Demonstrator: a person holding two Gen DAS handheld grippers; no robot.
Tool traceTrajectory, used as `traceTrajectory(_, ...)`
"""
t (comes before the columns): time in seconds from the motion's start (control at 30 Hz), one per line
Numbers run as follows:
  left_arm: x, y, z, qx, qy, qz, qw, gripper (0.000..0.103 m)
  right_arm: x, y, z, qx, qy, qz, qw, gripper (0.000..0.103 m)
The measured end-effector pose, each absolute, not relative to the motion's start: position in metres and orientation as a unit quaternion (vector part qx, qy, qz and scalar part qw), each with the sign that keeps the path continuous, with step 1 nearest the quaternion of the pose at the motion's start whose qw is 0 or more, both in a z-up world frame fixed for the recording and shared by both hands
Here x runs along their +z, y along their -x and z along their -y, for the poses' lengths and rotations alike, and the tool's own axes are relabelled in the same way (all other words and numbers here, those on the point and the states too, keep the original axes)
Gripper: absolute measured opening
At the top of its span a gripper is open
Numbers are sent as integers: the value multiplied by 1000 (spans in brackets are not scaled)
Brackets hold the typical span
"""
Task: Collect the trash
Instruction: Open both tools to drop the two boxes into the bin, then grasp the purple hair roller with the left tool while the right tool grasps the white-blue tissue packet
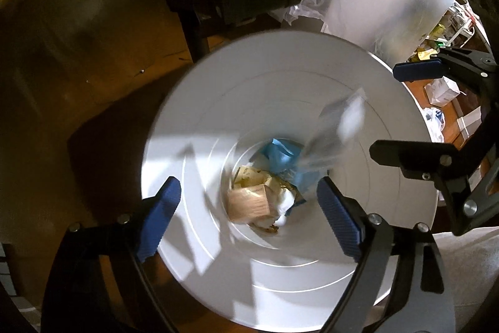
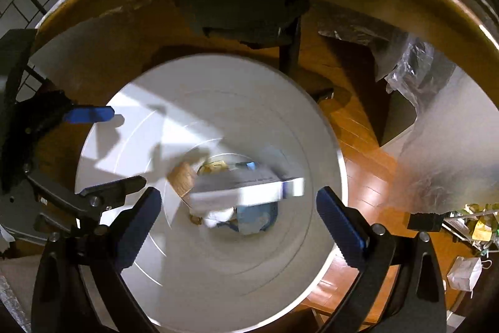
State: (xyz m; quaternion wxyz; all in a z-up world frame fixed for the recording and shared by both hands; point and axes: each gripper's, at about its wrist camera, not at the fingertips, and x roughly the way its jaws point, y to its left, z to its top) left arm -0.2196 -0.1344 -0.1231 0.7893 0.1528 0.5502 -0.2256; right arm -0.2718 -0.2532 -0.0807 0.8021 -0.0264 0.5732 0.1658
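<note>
Both grippers above white bin [image 1: 193, 127]; left gripper [image 1: 248, 214] fingers apart, right gripper [image 2: 238, 217] fingers apart; blurred wrapper [image 2: 249, 189] between right fingers, unclamped.

Left tool [image 1: 249, 216] jaws wide apart, empty; right tool [image 2: 238, 222] likewise, side by side.

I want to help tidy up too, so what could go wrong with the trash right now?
The blurry packet is over the white bin near one side, with both the left hand-held gripper and the right hand-held gripper open. It could clip the wall. More litter sits on the floor beside it.
</note>
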Motion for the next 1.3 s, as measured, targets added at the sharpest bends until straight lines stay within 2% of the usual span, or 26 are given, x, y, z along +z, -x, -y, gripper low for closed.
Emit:
traceTrajectory(0.37,-72,239,117,-228,-141,-512,816,90,-27,287,271,176,18,-528,830,98)
traceTrajectory(0.5,-22,252,109,-244,-129,-462,843,90,19,294,279,191,11,-481,856,98)
traceTrajectory(0.6,16,252,100,-239,-121,-412,871,100,46,288,281,191,15,-448,873,98)
traceTrajectory(0.73,51,235,85,-212,-134,-356,900,101,73,263,276,192,25,-408,892,98)
traceTrajectory(0.93,50,175,65,-167,-146,-348,911,101,77,207,269,146,57,-397,904,98)
traceTrajectory(1.3,22,91,65,-192,-134,-380,895,101,60,110,271,134,-56,-432,890,98)
